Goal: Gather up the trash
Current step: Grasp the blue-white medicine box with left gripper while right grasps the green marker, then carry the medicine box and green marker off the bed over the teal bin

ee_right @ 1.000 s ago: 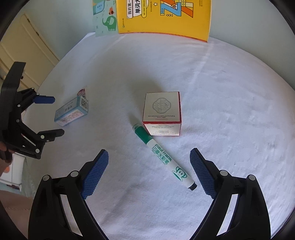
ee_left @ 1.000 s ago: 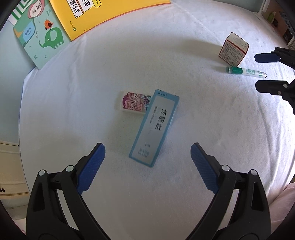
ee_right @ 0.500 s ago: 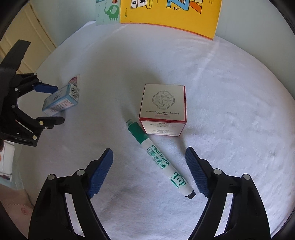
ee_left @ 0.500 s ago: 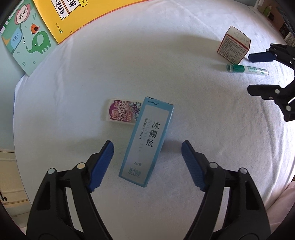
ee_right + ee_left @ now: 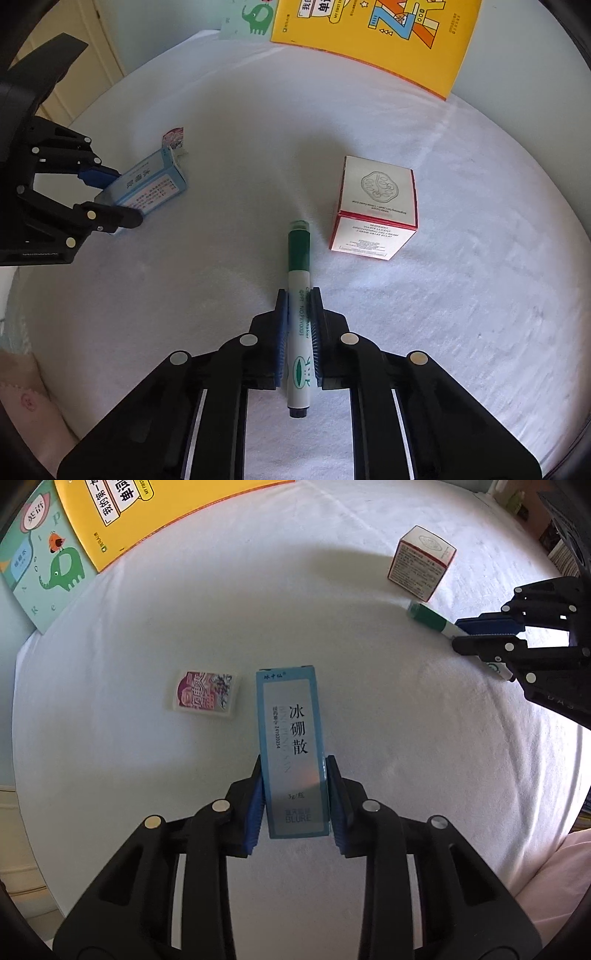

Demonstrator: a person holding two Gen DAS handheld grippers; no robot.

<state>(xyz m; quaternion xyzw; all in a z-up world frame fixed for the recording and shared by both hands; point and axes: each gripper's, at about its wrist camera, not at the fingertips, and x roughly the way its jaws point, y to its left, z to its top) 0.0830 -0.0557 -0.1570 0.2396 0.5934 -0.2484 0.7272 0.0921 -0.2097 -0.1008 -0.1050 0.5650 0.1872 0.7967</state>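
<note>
Left claw (image 5: 294, 797): clamped on the blue box (image 5: 291, 749), pads pressed to its two long sides near the bottom end, lower centre of the frame. The box points straight out along the fingers, a grip that should let it lift level.
Right claw (image 5: 298, 332): pinched nearly together on the marker (image 5: 298, 295), gripping the white barrel. The green cap sticks out ahead, the tail end behind.
Both at once: each claw has one piece of trash, so both look set for a lift off the white sheet (image 5: 184, 812).
Left behind: the red-edged carton (image 5: 376, 206) stands right of centre, just beside the marker's cap. The small packet (image 5: 207, 696) lies flat, left of the blue box.
Backdrop: yellow book (image 5: 373, 33) and elephant book (image 5: 40, 561) lean at the top.
</note>
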